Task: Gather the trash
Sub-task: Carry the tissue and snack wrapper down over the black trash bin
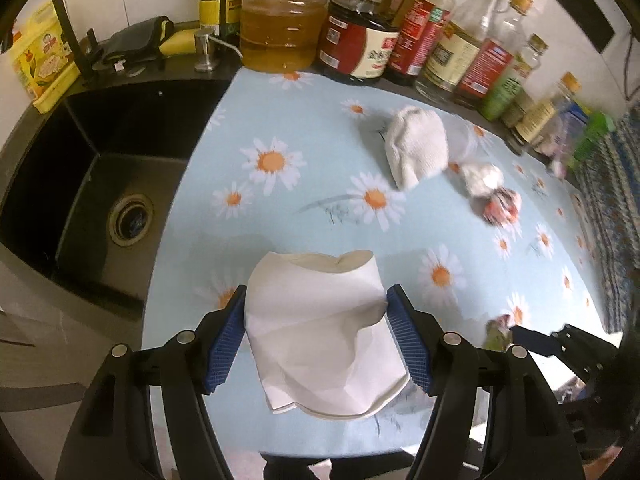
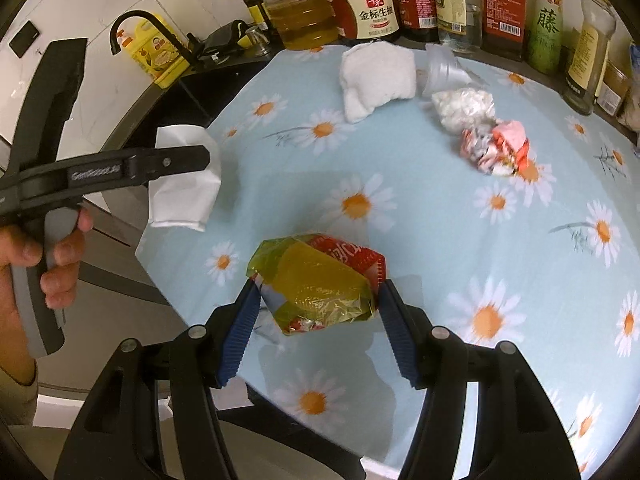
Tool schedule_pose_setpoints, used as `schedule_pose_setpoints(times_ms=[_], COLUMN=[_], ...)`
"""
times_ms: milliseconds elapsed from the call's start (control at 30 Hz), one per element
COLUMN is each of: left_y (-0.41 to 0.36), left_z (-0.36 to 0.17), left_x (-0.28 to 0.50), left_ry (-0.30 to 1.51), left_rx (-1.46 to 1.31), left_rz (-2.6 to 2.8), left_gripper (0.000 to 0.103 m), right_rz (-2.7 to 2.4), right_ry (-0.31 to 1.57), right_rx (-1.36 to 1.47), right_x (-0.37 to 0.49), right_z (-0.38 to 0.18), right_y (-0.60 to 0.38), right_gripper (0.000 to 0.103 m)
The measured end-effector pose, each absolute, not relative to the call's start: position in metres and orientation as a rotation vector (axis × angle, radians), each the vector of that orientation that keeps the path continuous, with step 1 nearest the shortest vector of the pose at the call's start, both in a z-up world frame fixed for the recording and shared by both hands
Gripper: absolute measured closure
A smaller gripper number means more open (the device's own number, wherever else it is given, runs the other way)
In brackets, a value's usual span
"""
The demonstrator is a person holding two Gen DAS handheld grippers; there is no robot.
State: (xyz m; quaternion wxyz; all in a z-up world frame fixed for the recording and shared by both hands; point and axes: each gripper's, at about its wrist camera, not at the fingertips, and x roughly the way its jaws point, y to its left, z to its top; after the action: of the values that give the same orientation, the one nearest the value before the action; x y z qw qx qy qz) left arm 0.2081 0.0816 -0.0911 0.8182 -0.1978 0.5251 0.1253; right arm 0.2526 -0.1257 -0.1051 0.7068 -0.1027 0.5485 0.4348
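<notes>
My left gripper (image 1: pixel 316 300) is shut on a crushed white paper cup (image 1: pixel 320 332), held above the daisy tablecloth (image 1: pixel 320 128); the cup also shows in the right wrist view (image 2: pixel 186 184), clamped in that gripper. My right gripper (image 2: pixel 318 288) is shut on a crumpled yellow-green and red snack wrapper (image 2: pixel 320 284), held above the cloth. On the cloth farther back lie a white cloth wad (image 2: pixel 374 76), a clear plastic cup (image 2: pixel 444 68), a white crumpled wad (image 2: pixel 464 108) and a red-and-white crumpled wrapper (image 2: pixel 496 148).
A black sink (image 1: pixel 100 184) with a black faucet (image 1: pixel 64 20) lies left of the cloth. Several sauce and oil bottles (image 1: pixel 424 28) line the back wall. A yellow box (image 1: pixel 42 60) stands behind the sink. The counter's front edge is just below both grippers.
</notes>
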Motion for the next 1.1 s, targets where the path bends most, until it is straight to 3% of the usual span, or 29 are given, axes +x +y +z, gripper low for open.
schedule_pose_setpoints(times_ms=[667, 1100], left_y=[0.06, 0.059], left_z=[-0.094, -0.127], left_x=[0.112, 0.057], left_ry=[1.136, 1.213], left_rx=[-0.438, -0.48], left_rz=[0.119, 0.076], left_gripper=[0.036, 0.036], right_rz=[0.914, 0.897], right_ry=[1.254, 1.307], right_rx=[-0.21, -0.204], right_x=[0.158, 0.104], right_z=[-0.11, -0.129], right_y=[-0.126, -0.12], right_gripper=[0.042, 0.042])
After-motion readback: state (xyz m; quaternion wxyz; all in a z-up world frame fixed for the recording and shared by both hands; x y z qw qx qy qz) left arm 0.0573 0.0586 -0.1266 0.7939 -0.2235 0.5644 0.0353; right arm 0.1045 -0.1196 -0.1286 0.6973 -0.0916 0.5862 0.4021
